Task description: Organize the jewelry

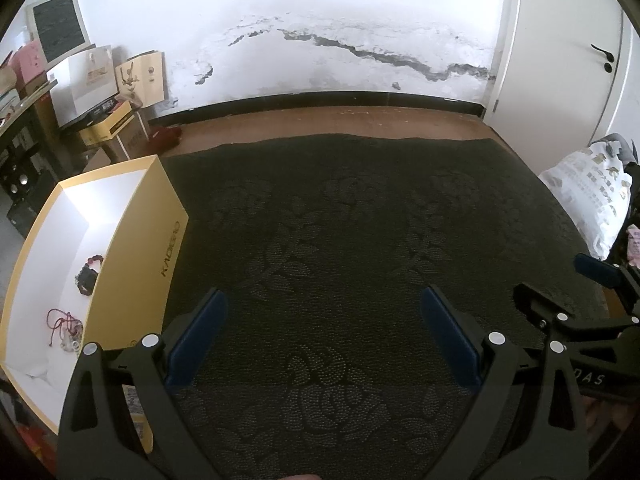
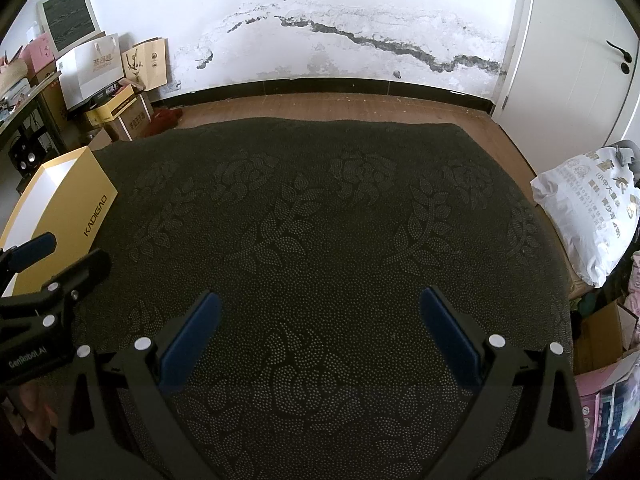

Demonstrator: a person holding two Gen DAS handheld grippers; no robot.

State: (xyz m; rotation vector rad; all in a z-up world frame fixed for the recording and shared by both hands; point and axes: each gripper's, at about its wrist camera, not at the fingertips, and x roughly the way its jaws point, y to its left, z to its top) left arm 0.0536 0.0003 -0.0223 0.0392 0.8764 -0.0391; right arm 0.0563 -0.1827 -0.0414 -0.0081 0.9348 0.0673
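Observation:
A yellow box with a white inside stands at the left of the dark patterned mat. In it lie a dark beaded bracelet and a red cord piece with small rings. My left gripper is open and empty, hovering over the mat just right of the box. My right gripper is open and empty over the mat's middle. The box shows at the left in the right wrist view; its contents are hidden there. Each gripper appears at the edge of the other's view.
A white printed bag lies at the mat's right edge. Paper bags and cartons are stacked at the back left by the cracked white wall. A white door stands at the right. Wooden floor borders the mat.

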